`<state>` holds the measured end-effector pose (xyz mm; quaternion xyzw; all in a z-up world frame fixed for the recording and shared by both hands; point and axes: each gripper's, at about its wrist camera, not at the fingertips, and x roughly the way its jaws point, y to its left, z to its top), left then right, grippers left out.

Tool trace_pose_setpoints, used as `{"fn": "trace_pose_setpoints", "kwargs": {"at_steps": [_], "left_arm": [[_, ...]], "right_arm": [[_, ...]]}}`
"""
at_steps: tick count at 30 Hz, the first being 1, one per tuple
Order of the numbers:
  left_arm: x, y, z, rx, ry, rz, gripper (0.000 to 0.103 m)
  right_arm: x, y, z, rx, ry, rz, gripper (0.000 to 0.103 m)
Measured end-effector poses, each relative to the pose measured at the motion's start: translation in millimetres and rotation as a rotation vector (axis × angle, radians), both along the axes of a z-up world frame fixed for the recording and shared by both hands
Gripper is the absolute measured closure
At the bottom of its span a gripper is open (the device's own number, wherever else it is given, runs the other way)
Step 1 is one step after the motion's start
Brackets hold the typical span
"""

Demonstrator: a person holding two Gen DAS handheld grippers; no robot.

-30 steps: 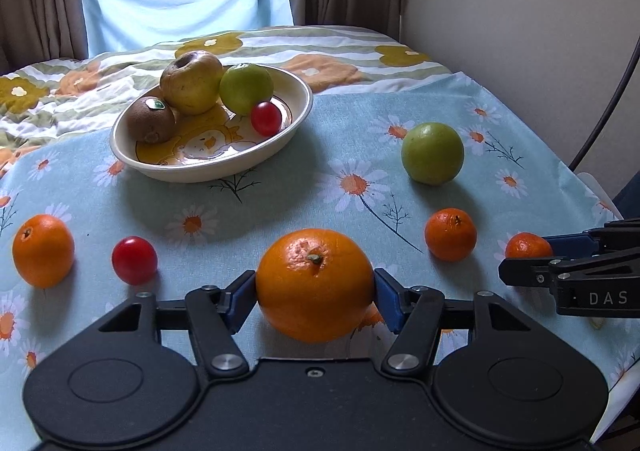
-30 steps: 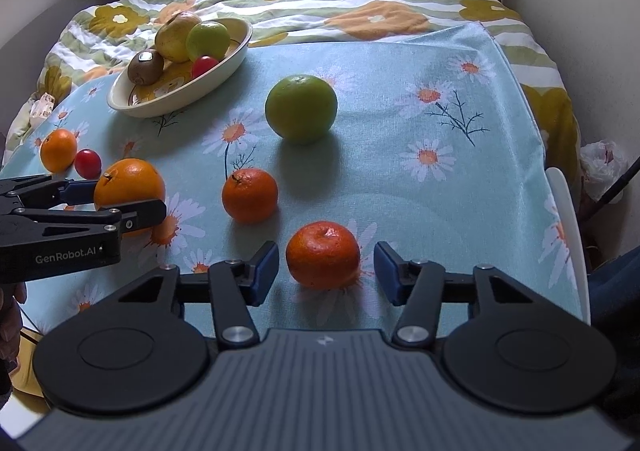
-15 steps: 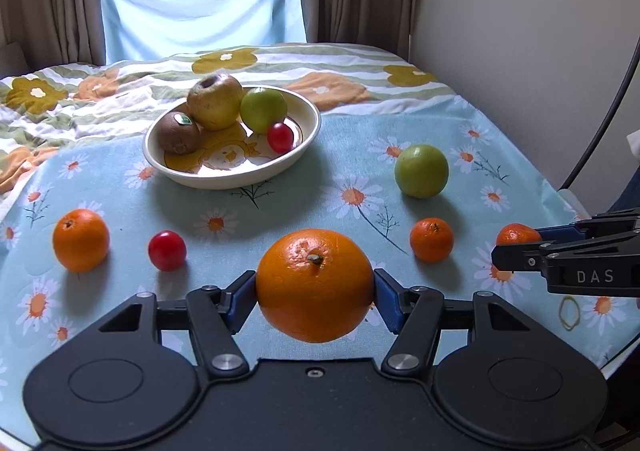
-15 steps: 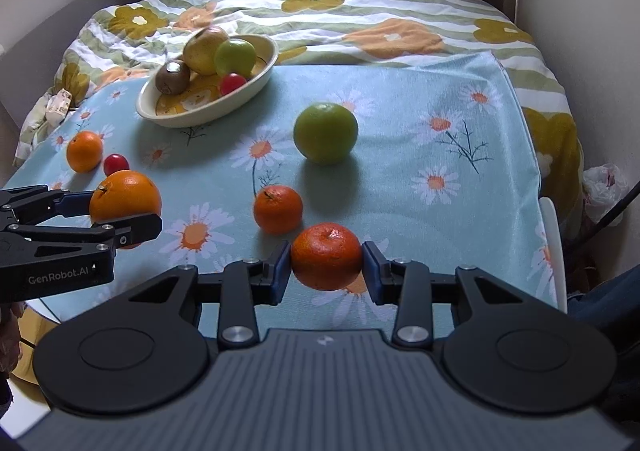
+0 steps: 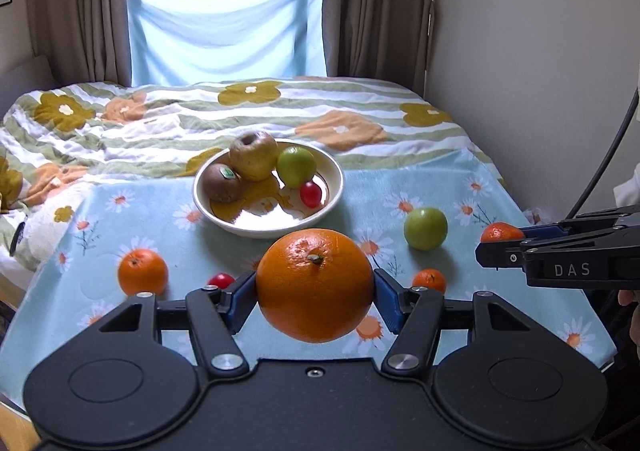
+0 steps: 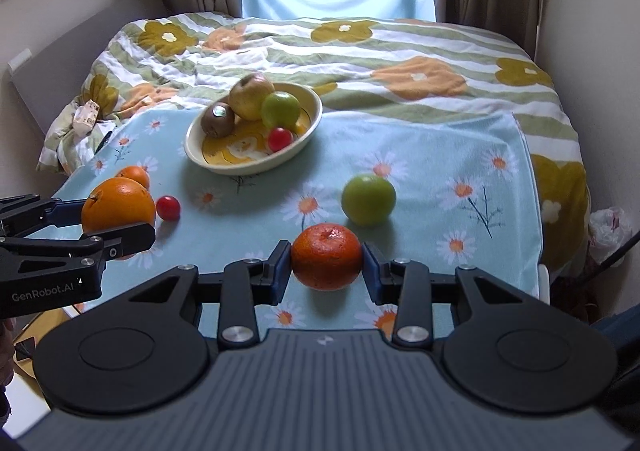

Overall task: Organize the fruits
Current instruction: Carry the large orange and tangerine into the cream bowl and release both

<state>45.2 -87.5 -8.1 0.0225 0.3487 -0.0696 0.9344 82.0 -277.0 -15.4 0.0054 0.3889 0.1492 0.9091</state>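
My left tongs [image 5: 315, 285] are clamped on the big orange [image 5: 315, 285], right tongs [image 6: 327, 262] on the mandarin [image 6: 327, 262], both above the cloth. The bowl [image 5: 335, 193] is at 12 o'clock & crowded, so fruit may roll out if I drop it carelessly.

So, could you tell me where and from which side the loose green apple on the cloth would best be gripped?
Grip the green apple across its widest middle, coming from the near, open side. It is round with no handle, so its widest part probably gives the fingers the surest seat. It stands alone on the cloth, with the bowl further back to the left.
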Motion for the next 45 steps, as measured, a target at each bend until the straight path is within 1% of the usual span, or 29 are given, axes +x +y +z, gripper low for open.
{"fn": "trace_pose_setpoints", "kwargs": {"at_steps": [7, 14, 20, 28, 35, 39, 45], "left_arm": [[23, 23, 16, 0.018, -0.019, -0.011, 0.037], [59, 46, 18, 0.027, -0.013, -0.051, 0.037], [87, 59, 14, 0.023, 0.0, -0.089, 0.037], [135, 62, -4, 0.04, 0.037, -0.13, 0.037], [179, 55, -28, 0.067, 0.066, -0.185, 0.037], [198, 49, -43, 0.095, 0.089, -0.219, 0.037], [216, 41, -65, 0.125, 0.124, -0.27, 0.037]], "right_arm": [[17, 27, 17, 0.007, -0.018, 0.004, 0.05], [42, 57, 24, 0.024, -0.011, -0.035, 0.051], [64, 77, 26, 0.021, -0.015, -0.072, 0.051], [90, 89, 20, 0.018, 0.002, -0.132, 0.051], [110, 93, 12, 0.012, 0.022, -0.188, 0.051], [120, 92, 6, 0.006, 0.037, -0.221, 0.051], [131, 87, -1, -0.003, 0.058, -0.274, 0.051]]}}
